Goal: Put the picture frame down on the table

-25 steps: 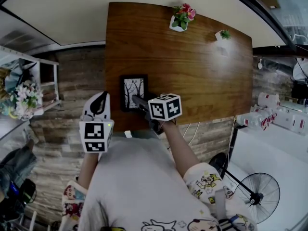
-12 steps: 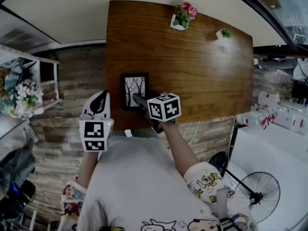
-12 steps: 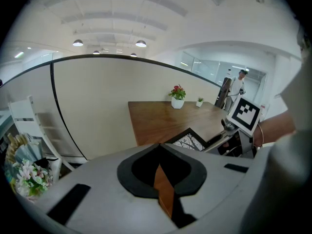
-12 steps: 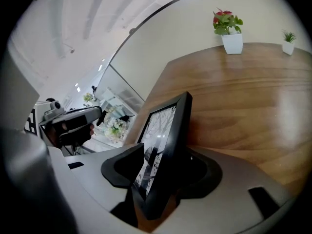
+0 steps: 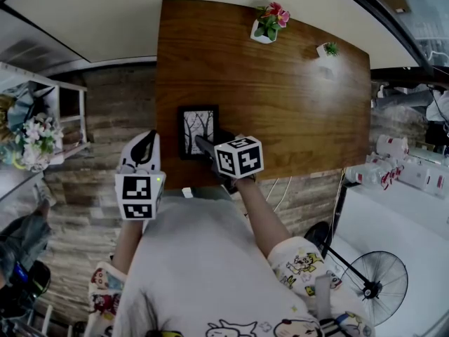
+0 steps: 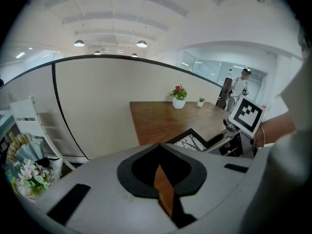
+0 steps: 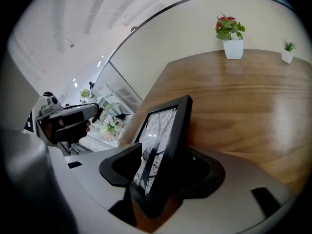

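Observation:
The black picture frame (image 5: 197, 130) with a tree print sits at the near left part of the wooden table (image 5: 280, 83), face up in the head view. Its near end lies between the jaws of my right gripper (image 5: 204, 146). Those jaws have just been opening. In the right gripper view the frame (image 7: 163, 140) stands between them with a gap showing beside its glass. My left gripper (image 5: 145, 140) hovers off the table's left edge, shut and empty. From the left gripper view the frame (image 6: 192, 139) shows to the right.
A white pot with pink flowers (image 5: 265, 25) and a small green plant (image 5: 326, 50) stand at the table's far edge. A white shelf with a bouquet (image 5: 31, 142) is on the left, a floor fan (image 5: 375, 286) on the right. A person (image 6: 241, 84) stands far off.
The right gripper has rolled slightly at the frame's near end. The frame keeps its place on the table. The left gripper has not moved.

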### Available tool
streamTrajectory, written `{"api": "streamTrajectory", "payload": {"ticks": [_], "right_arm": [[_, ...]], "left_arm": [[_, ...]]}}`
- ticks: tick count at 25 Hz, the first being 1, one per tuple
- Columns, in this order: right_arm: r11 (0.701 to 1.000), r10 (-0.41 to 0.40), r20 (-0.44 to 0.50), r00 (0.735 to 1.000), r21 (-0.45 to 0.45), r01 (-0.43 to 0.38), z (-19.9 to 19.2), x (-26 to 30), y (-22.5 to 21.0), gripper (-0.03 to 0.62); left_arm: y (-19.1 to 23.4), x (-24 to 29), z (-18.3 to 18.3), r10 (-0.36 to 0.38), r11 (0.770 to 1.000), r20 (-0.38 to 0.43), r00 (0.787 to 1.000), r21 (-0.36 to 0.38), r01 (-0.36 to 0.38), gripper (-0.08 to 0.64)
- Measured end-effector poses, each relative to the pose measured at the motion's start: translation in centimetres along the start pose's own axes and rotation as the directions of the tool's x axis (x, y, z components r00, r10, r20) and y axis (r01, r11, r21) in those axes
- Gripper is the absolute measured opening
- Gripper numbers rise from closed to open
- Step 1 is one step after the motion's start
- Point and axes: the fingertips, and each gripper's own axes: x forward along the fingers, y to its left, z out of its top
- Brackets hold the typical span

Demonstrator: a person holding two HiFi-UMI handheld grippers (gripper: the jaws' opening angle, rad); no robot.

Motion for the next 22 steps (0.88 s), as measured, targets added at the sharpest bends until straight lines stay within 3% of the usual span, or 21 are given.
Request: {"api": "streamTrajectory", "payload": {"ticks": [22], "right_arm": [[0.998, -0.066, 0.019, 0.998, 0.010, 0.066, 0.0, -0.9, -1.4, 0.249]], "left_arm": [[-0.1, -0.1, 0.1, -0.002, 1.000, 0.004, 1.000, -0.001, 0.002, 0.003]]}}
